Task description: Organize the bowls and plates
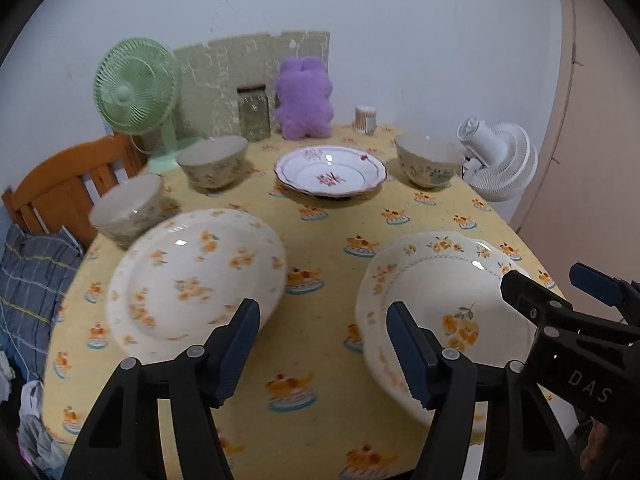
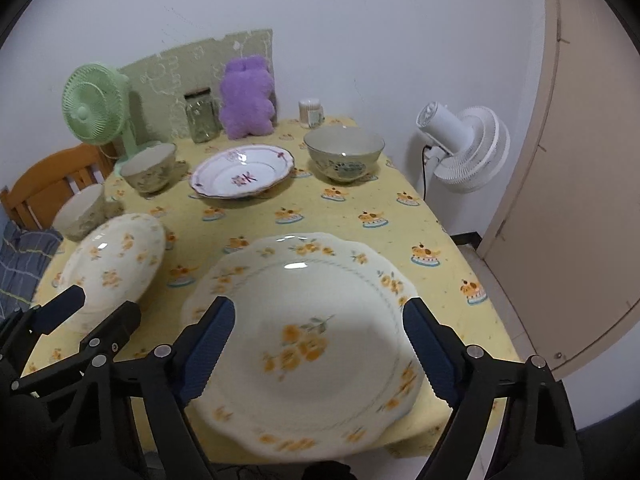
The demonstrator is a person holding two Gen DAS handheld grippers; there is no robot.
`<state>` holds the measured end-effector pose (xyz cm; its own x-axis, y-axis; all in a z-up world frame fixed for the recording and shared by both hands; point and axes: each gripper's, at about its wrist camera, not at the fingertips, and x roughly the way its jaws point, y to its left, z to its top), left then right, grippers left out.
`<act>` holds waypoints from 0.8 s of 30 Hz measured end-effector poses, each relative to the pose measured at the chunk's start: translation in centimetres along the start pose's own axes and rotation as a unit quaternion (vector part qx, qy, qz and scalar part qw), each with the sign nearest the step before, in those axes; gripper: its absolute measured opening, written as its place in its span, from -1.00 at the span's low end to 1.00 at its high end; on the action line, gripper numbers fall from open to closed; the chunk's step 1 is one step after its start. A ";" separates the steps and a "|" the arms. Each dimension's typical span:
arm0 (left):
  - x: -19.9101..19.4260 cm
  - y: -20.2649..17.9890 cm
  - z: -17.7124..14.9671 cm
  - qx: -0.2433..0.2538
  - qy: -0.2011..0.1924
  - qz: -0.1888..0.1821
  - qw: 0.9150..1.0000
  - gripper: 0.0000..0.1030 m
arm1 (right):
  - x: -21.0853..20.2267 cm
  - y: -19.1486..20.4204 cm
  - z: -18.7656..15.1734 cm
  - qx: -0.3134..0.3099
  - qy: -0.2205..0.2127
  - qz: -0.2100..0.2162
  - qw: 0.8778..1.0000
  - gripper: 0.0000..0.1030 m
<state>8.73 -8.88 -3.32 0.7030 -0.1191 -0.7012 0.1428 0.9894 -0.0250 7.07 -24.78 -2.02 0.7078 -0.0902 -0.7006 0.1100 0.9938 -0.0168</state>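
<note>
Two white plates with orange flowers lie near the front of the yellow tablecloth: the left plate (image 1: 196, 276) (image 2: 116, 260) and the right plate (image 1: 440, 304) (image 2: 312, 280). My left gripper (image 1: 324, 352) (image 2: 96, 308) is open over the cloth between them, its left finger at the left plate's near rim. My right gripper (image 2: 320, 344) (image 1: 560, 284) is open, its fingers straddling the right plate from above; no pad presses on it. Farther back are a pink-patterned plate (image 1: 330, 170) (image 2: 242, 170) and three bowls, two at the left (image 1: 214, 168) (image 1: 128, 208) and one at the right (image 1: 428, 164) (image 2: 344, 152).
Along the wall stand a green fan (image 1: 134, 88), a glass jar (image 1: 254, 114), a purple plush toy (image 1: 304, 100) and a small cup (image 1: 366, 120). A white fan (image 2: 464, 148) is beside the table's right edge, a wooden chair (image 1: 68, 184) at the left, a door (image 2: 580, 200) at the right.
</note>
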 end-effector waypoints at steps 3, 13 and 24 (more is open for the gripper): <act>1.7 -1.2 0.4 -0.002 0.016 0.005 1.000 0.26 | 2.1 -1.3 0.7 -0.001 0.018 0.005 1.000 0.71; 6.7 -4.0 0.3 -0.004 0.080 0.018 0.997 0.19 | 7.6 -4.5 1.2 0.000 0.078 0.010 0.997 0.65; 9.4 -4.7 0.3 -0.023 0.123 0.036 0.991 -0.02 | 11.8 -6.2 0.7 0.004 0.148 0.022 0.989 0.19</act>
<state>14.89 -14.73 -9.62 0.5178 -0.0304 -0.8549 0.0631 0.9980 0.0027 15.28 -32.05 -9.71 0.4774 -0.0221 -0.8784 0.0905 0.9956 0.0241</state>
